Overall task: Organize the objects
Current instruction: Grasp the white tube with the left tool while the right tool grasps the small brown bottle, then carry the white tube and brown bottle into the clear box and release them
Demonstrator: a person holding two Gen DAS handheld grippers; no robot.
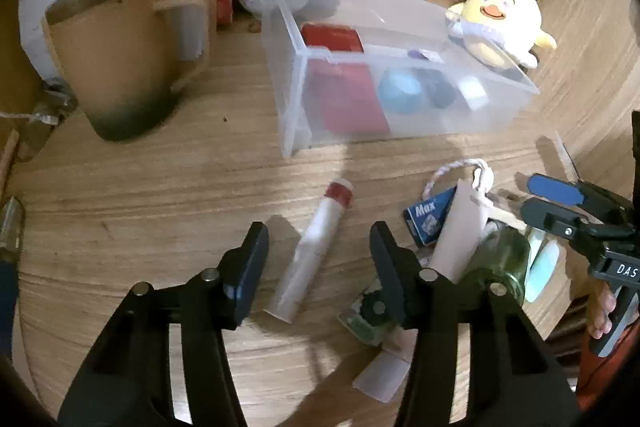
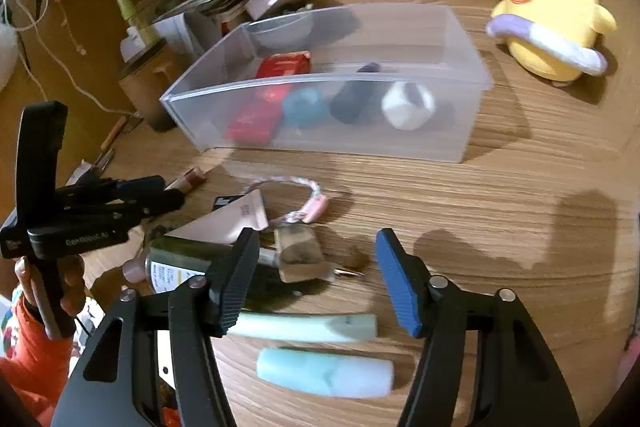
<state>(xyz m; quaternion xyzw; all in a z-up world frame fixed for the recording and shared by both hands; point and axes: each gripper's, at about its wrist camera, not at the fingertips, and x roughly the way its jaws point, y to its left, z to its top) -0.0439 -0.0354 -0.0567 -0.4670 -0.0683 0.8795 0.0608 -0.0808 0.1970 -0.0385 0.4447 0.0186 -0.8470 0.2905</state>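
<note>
A yellow plush chick (image 2: pixel 554 11) with pink-lined ears, a red box (image 1: pixel 331 38), pale mint tubes (image 2: pixel 324 372).

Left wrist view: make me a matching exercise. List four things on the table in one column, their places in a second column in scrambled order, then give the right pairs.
Things:
1. white tube with red cap
2. yellow chick plush
3. blue roll
4. brown mug

Places:
A. inside the clear plastic bin
B. lying between the fingers of the left tongs
C. leaning at the bin's far right corner
D. standing left of the bin

Pairs: 1-B, 2-C, 3-A, 4-D
</note>
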